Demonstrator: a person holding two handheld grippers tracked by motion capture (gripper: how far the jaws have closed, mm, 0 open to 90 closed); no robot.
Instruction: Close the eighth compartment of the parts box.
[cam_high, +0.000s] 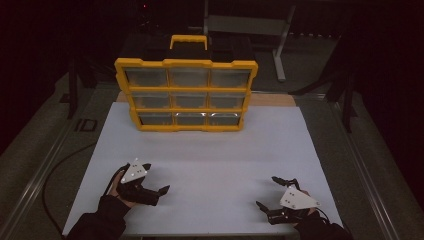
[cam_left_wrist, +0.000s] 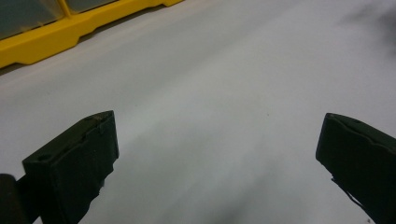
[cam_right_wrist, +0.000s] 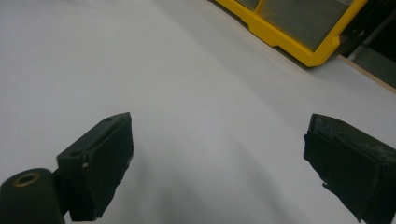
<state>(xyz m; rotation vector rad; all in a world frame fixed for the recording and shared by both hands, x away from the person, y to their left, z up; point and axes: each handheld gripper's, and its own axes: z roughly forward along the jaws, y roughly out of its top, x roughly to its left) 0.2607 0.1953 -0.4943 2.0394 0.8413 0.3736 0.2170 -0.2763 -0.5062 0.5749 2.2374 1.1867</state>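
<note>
A yellow organiser case (cam_high: 186, 92) with clear-fronted drawers stands upright at the far side of the white table (cam_high: 210, 155). My left gripper (cam_high: 155, 179) lies low over the table's near left, open, with bare white surface between its jaws (cam_left_wrist: 215, 154). My right gripper (cam_high: 274, 194) rests at the near right, open too, its jaws wide apart with nothing between them (cam_right_wrist: 219, 158). The case's yellow frame (cam_left_wrist: 51, 35) crosses the top left of the left gripper view. Its corner (cam_right_wrist: 303, 39) sits at the top right of the right gripper view.
A black box with a yellow handle (cam_high: 188, 41) stands behind the case. A grey metal stand (cam_high: 277, 35) is farther back on the dark floor. A black cable (cam_high: 55, 175) runs along the table's left side. The table's wooden edge (cam_right_wrist: 369, 77) lies past the case.
</note>
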